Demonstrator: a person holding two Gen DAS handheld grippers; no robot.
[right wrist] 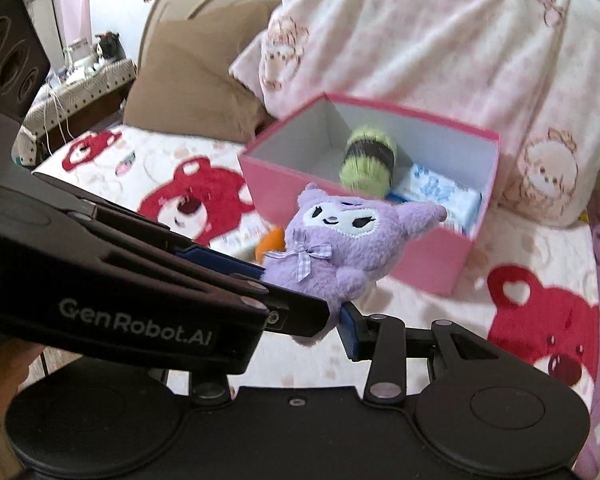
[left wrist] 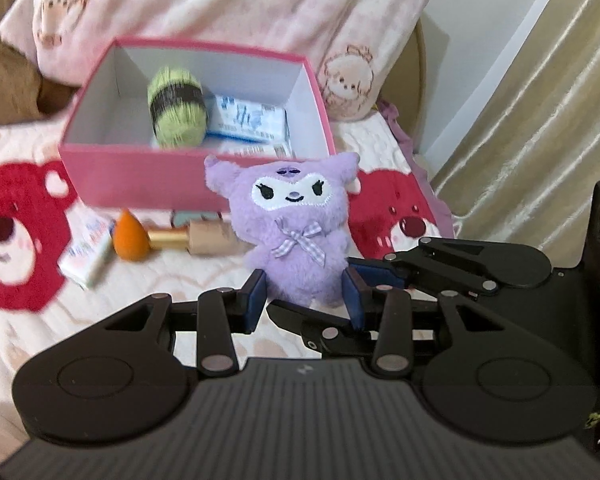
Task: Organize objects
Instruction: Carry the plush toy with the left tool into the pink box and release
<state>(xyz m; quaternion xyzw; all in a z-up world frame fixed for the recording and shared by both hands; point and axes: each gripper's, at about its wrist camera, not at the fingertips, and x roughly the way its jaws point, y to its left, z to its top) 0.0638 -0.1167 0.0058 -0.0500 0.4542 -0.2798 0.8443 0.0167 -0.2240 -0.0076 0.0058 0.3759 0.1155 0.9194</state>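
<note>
A purple plush doll (left wrist: 296, 232) with a white face and a checked bow is held above the bed, in front of the pink box (left wrist: 140, 178). My left gripper (left wrist: 306, 300) is shut on its lower body. My right gripper (right wrist: 332, 312) comes in from the side and grips the same doll (right wrist: 340, 248); its left finger is hidden behind the left gripper's arm. The box (right wrist: 432, 264) holds a green-and-black yarn ball (left wrist: 176, 108) and white-blue packets (left wrist: 248, 120).
On the bear-print blanket (left wrist: 16, 236) in front of the box lie a white packet (left wrist: 88, 252), an orange sponge (left wrist: 128, 236), and a gold-and-beige tube (left wrist: 192, 236). Pink pillows (right wrist: 440, 40) and a brown cushion (right wrist: 188, 92) lie behind. A curtain (left wrist: 540, 120) hangs on the right.
</note>
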